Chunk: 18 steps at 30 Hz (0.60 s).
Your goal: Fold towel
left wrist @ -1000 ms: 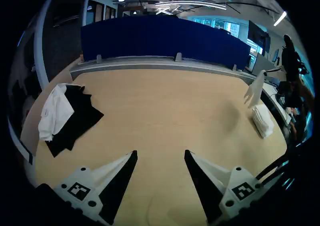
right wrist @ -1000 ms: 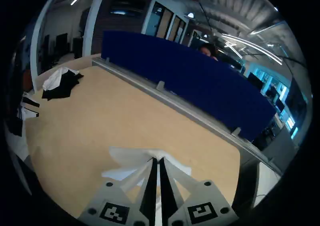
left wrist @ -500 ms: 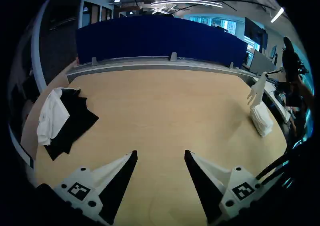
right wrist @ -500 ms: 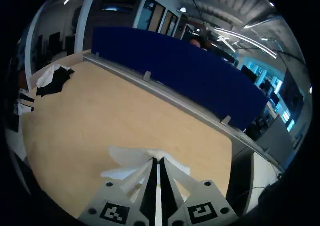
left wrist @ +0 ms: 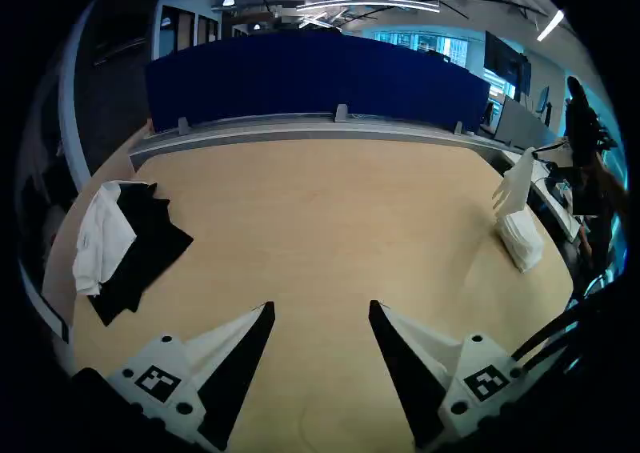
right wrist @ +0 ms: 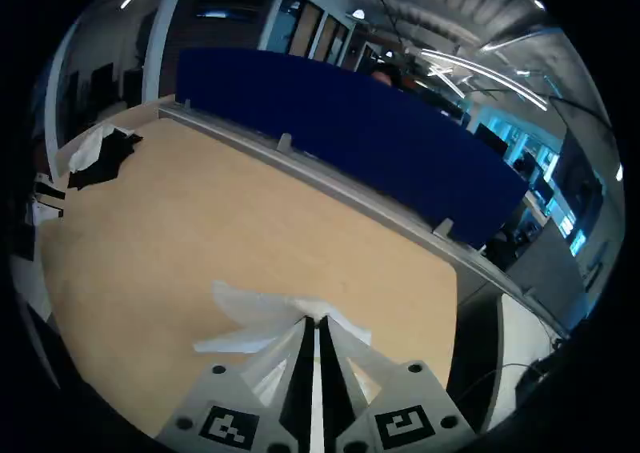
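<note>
**Desk:** What has changed over the last second?

**Operator:** Very little. My right gripper (right wrist: 317, 320) stays pressed shut on a gathered edge of the white towel (right wrist: 256, 313), and its view has only swung a little across the table (left wrist: 320, 205). In the left gripper view the towel hangs right over the stack of folded white cloths (left wrist: 520, 241), as it did a second ago. I can't tell whether its lower edge touches them.

**Desk:** And the left?

**Operator:** My left gripper (left wrist: 320, 303) is still spread wide and holds nothing, over bare wood. The heap of black and white cloth (left wrist: 120, 241) has slid slightly in its view, so I'm drifting, not working. I judge the fold hasn't started: the towel needs laying flat first.

**Desk:** Any writing or brands?

**Operator:** None I can read. There are only square markers (left wrist: 157, 379) on the fingers.
</note>
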### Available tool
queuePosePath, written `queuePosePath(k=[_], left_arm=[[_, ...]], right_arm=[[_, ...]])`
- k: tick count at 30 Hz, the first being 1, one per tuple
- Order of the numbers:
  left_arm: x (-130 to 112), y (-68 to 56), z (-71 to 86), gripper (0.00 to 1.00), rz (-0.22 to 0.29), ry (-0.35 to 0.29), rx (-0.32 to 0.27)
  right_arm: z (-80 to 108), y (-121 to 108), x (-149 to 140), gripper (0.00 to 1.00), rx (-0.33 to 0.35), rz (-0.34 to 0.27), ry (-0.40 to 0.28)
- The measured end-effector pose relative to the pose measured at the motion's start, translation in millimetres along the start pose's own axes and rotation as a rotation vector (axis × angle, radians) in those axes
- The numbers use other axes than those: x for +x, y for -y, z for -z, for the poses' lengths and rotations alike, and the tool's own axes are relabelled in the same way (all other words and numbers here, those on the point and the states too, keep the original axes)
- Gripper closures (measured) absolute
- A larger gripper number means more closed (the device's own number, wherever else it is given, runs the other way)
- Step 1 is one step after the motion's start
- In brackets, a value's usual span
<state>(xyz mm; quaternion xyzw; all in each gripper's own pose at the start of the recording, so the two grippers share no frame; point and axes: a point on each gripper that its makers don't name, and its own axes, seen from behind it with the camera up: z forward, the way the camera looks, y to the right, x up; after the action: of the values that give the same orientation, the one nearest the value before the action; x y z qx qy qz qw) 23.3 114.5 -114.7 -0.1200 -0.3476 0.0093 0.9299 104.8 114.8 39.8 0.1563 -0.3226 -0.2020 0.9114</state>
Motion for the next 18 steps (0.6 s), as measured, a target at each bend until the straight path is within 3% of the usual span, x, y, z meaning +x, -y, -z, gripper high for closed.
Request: queuePosePath(k=[18], left_arm=[[0, -6.8, 1.2, 0.13, -0.023, 0.008, -0.008]], right_arm=[[27.6, -17, -80, 0.96, -0.063, -0.087, 0.086]])
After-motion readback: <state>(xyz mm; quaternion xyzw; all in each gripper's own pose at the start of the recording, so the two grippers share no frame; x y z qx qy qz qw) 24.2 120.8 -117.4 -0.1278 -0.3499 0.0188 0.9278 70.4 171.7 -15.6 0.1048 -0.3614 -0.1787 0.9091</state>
